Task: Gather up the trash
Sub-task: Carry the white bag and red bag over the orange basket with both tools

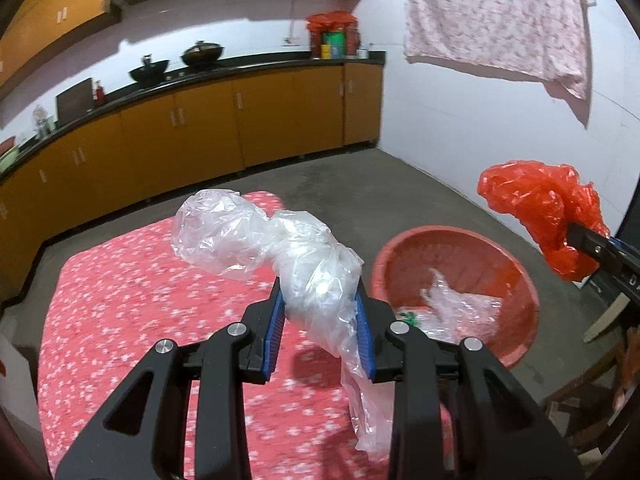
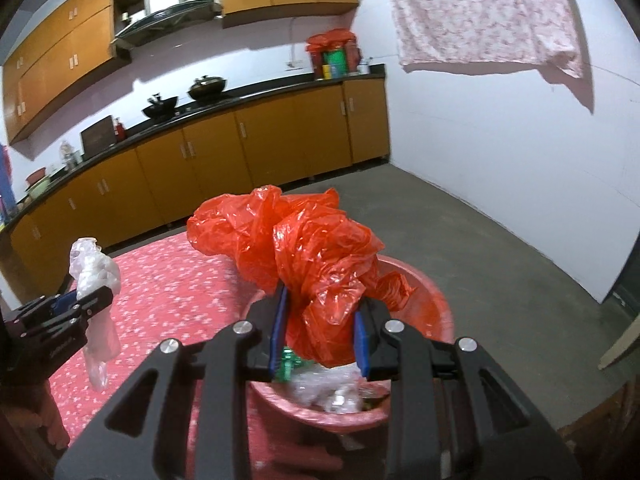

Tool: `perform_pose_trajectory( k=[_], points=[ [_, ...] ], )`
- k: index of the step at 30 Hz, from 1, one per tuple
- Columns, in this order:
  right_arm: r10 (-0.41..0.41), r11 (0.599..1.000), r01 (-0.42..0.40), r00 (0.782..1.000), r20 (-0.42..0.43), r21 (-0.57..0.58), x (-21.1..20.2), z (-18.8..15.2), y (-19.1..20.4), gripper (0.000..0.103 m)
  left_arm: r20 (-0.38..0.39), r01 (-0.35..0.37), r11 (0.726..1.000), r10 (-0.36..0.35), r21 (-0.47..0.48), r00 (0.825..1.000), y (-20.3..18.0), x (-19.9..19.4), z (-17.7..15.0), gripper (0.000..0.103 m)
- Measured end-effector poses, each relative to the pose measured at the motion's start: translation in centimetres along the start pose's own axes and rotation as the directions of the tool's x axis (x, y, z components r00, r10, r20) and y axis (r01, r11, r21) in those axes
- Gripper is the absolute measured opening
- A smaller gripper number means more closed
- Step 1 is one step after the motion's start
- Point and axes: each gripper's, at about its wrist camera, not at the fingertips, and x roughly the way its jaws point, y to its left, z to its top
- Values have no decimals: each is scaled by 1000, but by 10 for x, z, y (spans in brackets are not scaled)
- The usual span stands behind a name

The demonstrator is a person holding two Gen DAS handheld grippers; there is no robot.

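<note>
Nearest the left camera, the left gripper is clamped on a clear bag that hangs above the red-flowered table, short of its right edge. Beyond that edge, lower down, sits the red basin, already holding clear wrappers. The right gripper pinches a red bag directly over the basin. Judged so, the right hand is nearer: its bag need only drop, while the clear bag must travel rightward.

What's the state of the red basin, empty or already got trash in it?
Partly filled. The red basin holds crumpled clear plastic and a green scrap at its bottom; most of its wall shows bare.
</note>
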Motion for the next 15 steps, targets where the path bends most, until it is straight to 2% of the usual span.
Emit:
perform_pose_trajectory(
  k=[9, 15],
  points=[
    [-54, 998, 55, 998, -17, 33, 7, -4, -34, 28, -24, 62, 998, -61, 33, 998, -33, 15, 0, 32],
    [-68, 996, 69, 997, -26, 58, 14, -9, -45, 28, -28, 145, 989, -144, 24, 989, -47, 26, 3, 32]
  ],
)
